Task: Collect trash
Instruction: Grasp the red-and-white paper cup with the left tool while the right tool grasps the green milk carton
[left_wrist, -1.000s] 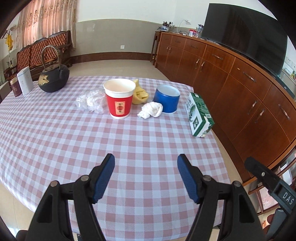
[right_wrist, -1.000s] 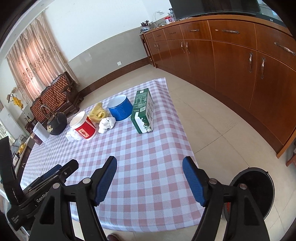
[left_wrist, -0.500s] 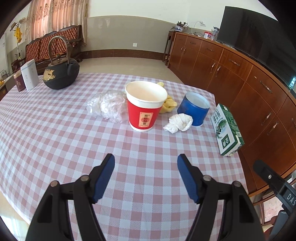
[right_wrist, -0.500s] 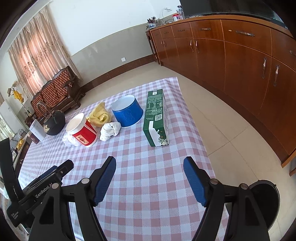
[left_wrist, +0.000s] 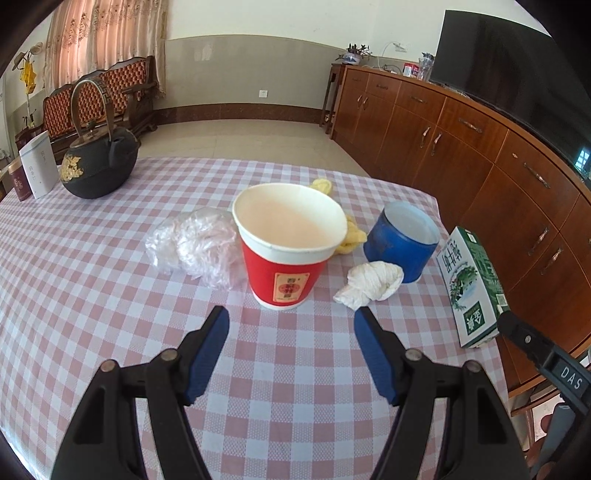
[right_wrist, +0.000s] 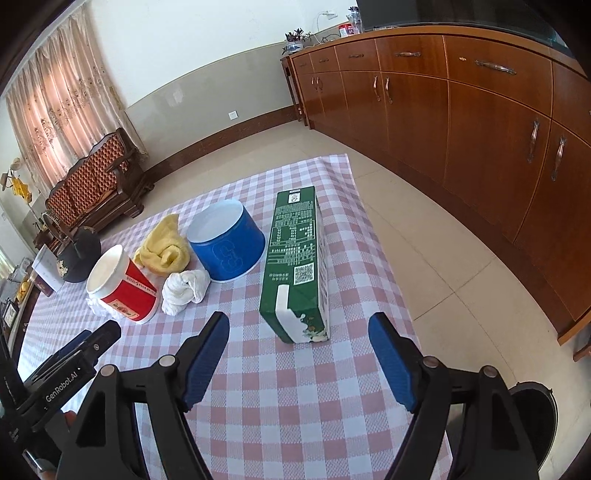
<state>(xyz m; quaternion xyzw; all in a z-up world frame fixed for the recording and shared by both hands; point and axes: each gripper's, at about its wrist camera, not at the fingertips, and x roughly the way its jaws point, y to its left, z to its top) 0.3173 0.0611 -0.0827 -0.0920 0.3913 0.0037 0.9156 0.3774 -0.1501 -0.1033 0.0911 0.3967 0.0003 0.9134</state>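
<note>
Both claws, the left claw (left_wrist: 291, 321) and the right claw (right_wrist: 299, 326), are held apart and empty. The left is aimed at the red cup (left_wrist: 290, 245), so a grasp seems intended. The trash is clustered on the desk (left_wrist: 92, 295) around that cup: plastic wrap (left_wrist: 192, 249) touching it, a tissue (left_wrist: 371, 284) just beside it, a carton (right_wrist: 295, 266) farther off before the right claw.

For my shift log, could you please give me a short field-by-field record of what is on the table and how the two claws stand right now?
surface: table with pink checked cloth
left claw: open, empty, facing the red paper cup
right claw: open, empty, facing the green carton
green carton: lying on its side near the table's right edge
blue tub: open top, beside the carton
white tissue wad: between cup and tub
yellow cloth: behind the wad
plastic wrap: left of the cup
black teapot: far left
</note>
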